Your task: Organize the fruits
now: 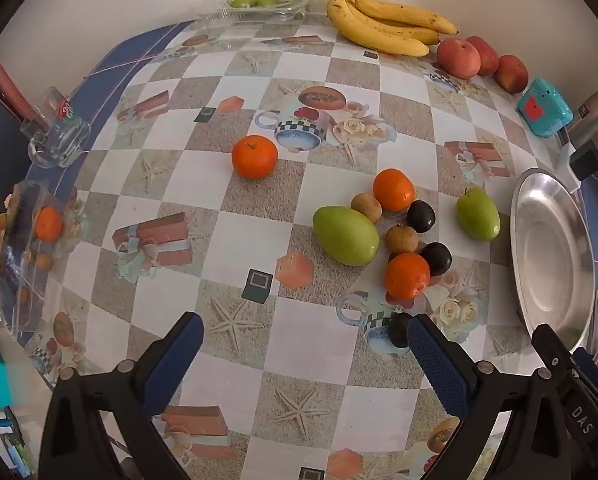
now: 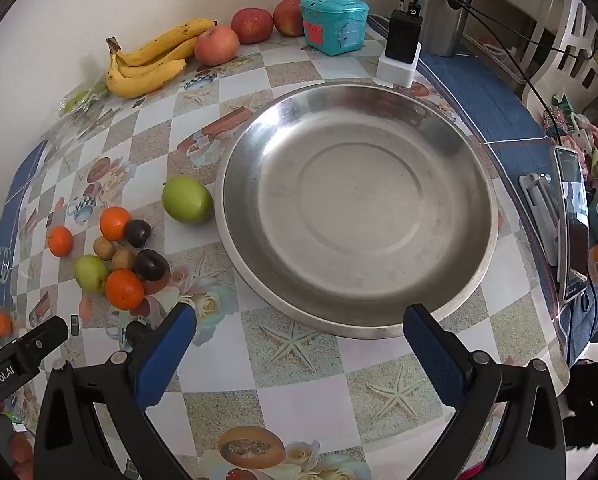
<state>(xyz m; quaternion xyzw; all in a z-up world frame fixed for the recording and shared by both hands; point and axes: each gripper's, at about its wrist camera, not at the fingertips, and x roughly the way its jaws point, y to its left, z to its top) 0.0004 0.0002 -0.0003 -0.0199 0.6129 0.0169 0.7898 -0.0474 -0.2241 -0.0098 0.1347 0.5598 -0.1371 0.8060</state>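
Loose fruit lies in a cluster on the patterned tablecloth: three mandarins (image 1: 394, 189) (image 1: 406, 276) (image 1: 254, 157), two green fruits (image 1: 346, 235) (image 1: 477, 214), small brown longans (image 1: 366, 207) and dark plums (image 1: 420, 216). One more plum (image 1: 399, 330) sits just beside my left gripper's right finger. My left gripper (image 1: 305, 340) hangs open over bare cloth in front of the cluster. My right gripper (image 2: 299, 332) is open too, at the near rim of an empty steel plate (image 2: 359, 208). A green fruit (image 2: 187, 199) rests against the plate's left rim.
Bananas (image 2: 147, 64), three apples (image 2: 216, 45) and a teal box (image 2: 333, 24) line the back wall. A charger (image 2: 401, 46), kettle (image 2: 439, 0) and phone on a stand (image 2: 571, 220) crowd the right edge. A glass mug (image 1: 55, 132) and clear fruit container (image 1: 23, 248) sit at the left.
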